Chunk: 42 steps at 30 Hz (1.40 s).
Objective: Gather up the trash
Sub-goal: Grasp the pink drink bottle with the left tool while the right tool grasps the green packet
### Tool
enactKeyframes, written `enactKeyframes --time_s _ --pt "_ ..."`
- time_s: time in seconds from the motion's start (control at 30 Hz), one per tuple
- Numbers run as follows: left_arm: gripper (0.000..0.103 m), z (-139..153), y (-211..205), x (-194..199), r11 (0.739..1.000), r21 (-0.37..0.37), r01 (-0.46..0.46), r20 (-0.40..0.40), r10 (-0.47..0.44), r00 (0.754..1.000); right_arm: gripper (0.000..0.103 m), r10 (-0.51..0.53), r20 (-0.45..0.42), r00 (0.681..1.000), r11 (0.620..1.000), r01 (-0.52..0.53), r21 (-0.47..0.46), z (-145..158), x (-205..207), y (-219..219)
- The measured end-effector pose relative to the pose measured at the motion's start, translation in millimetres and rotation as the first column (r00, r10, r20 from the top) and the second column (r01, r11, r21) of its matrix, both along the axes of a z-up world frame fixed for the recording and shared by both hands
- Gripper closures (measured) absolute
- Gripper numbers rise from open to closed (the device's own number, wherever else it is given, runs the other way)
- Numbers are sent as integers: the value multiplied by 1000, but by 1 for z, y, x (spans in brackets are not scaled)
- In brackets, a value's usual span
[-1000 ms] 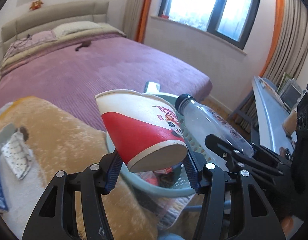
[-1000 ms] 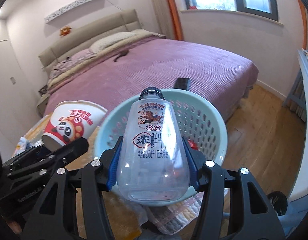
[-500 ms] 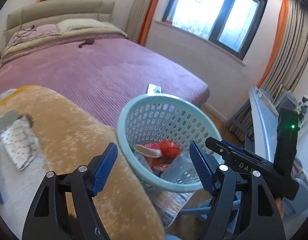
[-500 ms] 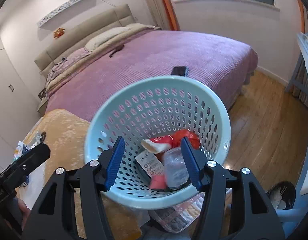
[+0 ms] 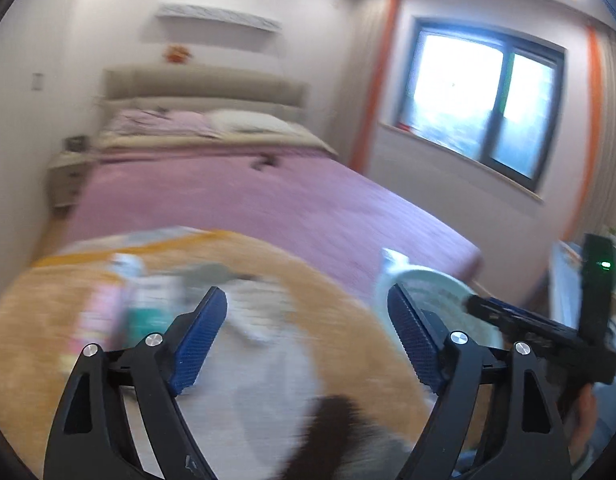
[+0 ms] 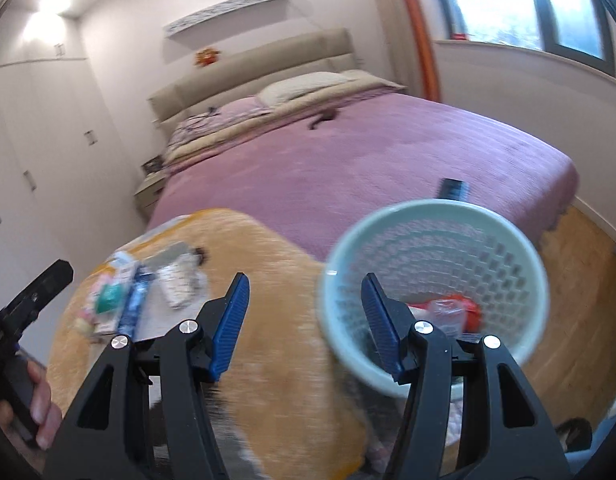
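The pale green mesh basket stands at the foot of the bed and holds the red paper cup and the clear bottle. My right gripper hangs open and empty beside the basket's left rim. My left gripper is empty, its jaws still opening, and it faces the orange blanket. Blurred wrappers lie on that blanket; in the right wrist view they show as a blue packet and crumpled white paper. The basket's rim shows behind the left gripper's right finger.
A purple bed fills the middle, with a dark phone near its foot. A white wardrobe lines the left wall. Wood floor lies right of the basket. A hand holds the left gripper's handle.
Both grippers let go: the cup and the bottle dropped into the basket. Both then swung left toward the orange blanket, the left one much farther, with its view blurred.
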State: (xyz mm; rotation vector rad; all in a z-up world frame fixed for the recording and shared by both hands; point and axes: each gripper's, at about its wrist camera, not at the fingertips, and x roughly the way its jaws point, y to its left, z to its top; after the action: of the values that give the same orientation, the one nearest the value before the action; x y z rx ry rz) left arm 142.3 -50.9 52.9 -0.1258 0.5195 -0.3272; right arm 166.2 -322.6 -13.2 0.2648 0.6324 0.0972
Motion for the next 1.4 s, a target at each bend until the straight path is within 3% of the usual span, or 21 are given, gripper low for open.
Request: enactKeyframes --time_s 0.1,0.2,0.43,0.47,0.57,0.77,0.83,0.9,1.13,1.4 --pt "22 -3 49 1 992 23 -124 -6 124 992 48 69 13 998 997 -69 -18 6 6 35" --pt "22 -13 85 12 981 53 -185 -45 188 981 48 142 22 990 989 -141 -45 10 12 73" --pt "25 -44 125 53 962 144 -233 -209 259 943 48 304 42 952 952 -302 -58 15 23 149" --pt "31 -50 129 60 961 153 -232 -234 263 936 48 326 39 945 944 -324 -58 14 25 159" --pt "33 -65 138 72 974 114 -195 -298 220 929 48 370 15 929 928 -369 -54 11 30 182" --pt "37 -77 141 90 982 72 -175 -333 189 924 48 401 -16 916 916 -402 -21 5 44 204" --pt "49 -83 138 96 983 70 -167 -349 181 920 48 406 -32 913 914 -406 -10 2 50 210" --pt "53 -89 140 98 987 35 -159 -358 161 920 48 406 -45 913 914 -406 -8 -2 55 216" --pt "54 -93 170 84 965 -34 -260 -332 235 914 48 414 -69 908 909 -416 -20 -15 68 235" --pt "54 -97 191 81 944 -135 -300 -331 243 912 48 402 -77 912 912 -406 -51 -28 79 261"
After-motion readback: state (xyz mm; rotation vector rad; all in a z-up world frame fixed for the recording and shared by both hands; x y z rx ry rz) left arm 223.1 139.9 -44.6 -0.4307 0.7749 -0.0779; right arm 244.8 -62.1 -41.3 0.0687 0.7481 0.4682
